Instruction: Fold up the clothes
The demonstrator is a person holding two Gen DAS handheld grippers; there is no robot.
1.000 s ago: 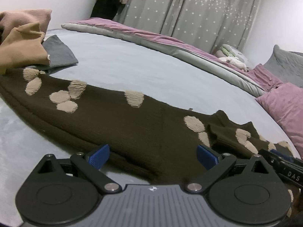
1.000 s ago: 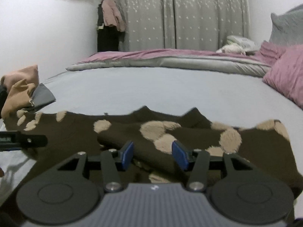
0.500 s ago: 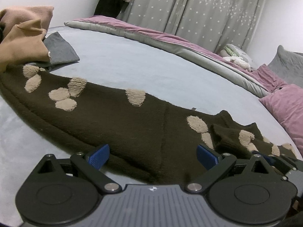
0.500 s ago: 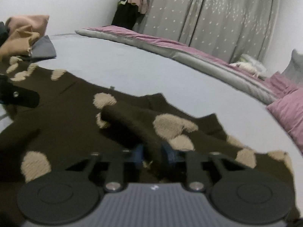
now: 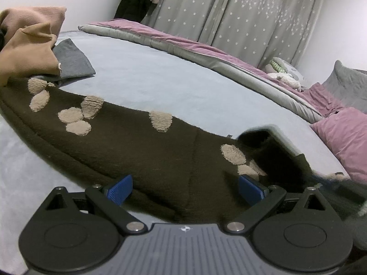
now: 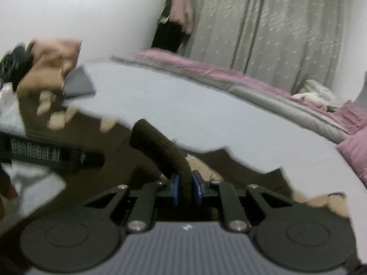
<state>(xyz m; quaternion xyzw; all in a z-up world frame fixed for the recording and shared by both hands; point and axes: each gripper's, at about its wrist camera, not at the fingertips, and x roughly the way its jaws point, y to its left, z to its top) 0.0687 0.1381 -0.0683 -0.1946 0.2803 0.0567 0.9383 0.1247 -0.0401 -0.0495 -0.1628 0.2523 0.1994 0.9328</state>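
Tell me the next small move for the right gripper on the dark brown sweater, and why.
Probably carry the pinched sleeve across the body. The right gripper is shut on the cuffed sleeve of the dark brown knitted sweater with beige patches, lifted off the grey bedsheet; the left gripper hangs open over the hem.

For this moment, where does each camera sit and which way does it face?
Left wrist: rides the left tool, low over the bed, facing the curtains across the brown sweater; its blue pads stand wide apart, holding nothing.
Right wrist: rides the right tool, raised and blurred, facing the same way; its pads are shut on a sweater sleeve. The left tool's dark body shows at left.
Shared: sweater, tan clothes pile, curtains, pink pillow.
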